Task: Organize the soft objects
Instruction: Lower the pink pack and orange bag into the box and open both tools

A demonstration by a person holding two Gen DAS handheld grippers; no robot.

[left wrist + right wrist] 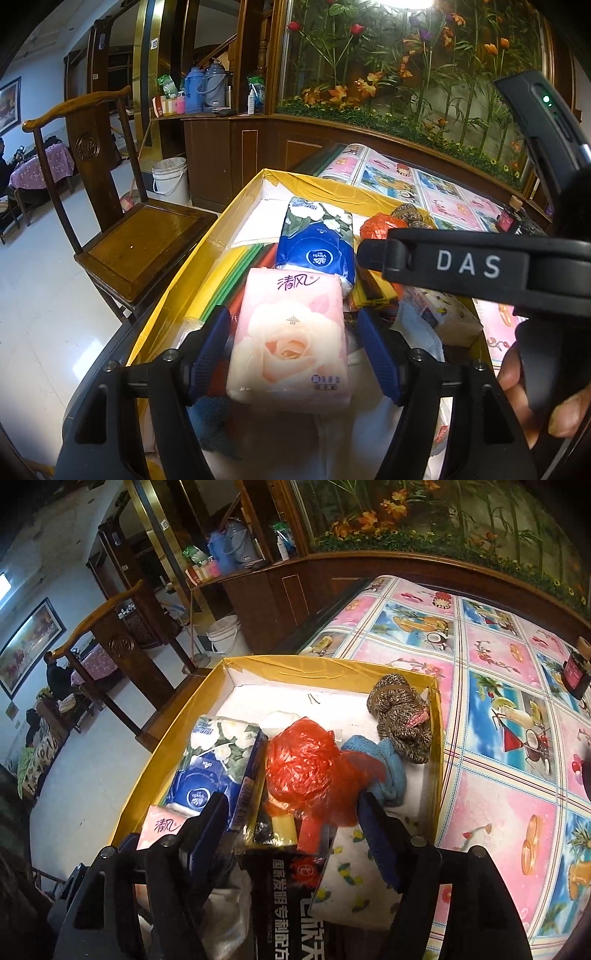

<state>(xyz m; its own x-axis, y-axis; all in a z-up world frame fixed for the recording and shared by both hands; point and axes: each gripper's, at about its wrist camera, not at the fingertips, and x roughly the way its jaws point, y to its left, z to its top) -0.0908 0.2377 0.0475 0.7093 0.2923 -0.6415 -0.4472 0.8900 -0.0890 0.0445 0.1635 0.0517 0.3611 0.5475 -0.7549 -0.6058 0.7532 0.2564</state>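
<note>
A yellow-rimmed cardboard box (236,201) holds soft things. My left gripper (291,321) is over its near end with its blue pads on either side of a pink rose tissue pack (290,332); a small gap shows at the right pad. A blue floral tissue pack (317,240) lies behind it. My right gripper (291,805) is open above the box (437,716), over a red plastic bag (306,771), a black packet (280,882) and a white patterned pack (351,871). A blue cloth (391,764) and a brown knitted item (399,716) lie farther back.
The box sits at the table's left edge on a pink and blue fruit-pattern cloth (498,686). A wooden chair (140,240) stands left of the table. A white bucket (170,181) is on the floor. A dark jar (576,672) stands at the table's right.
</note>
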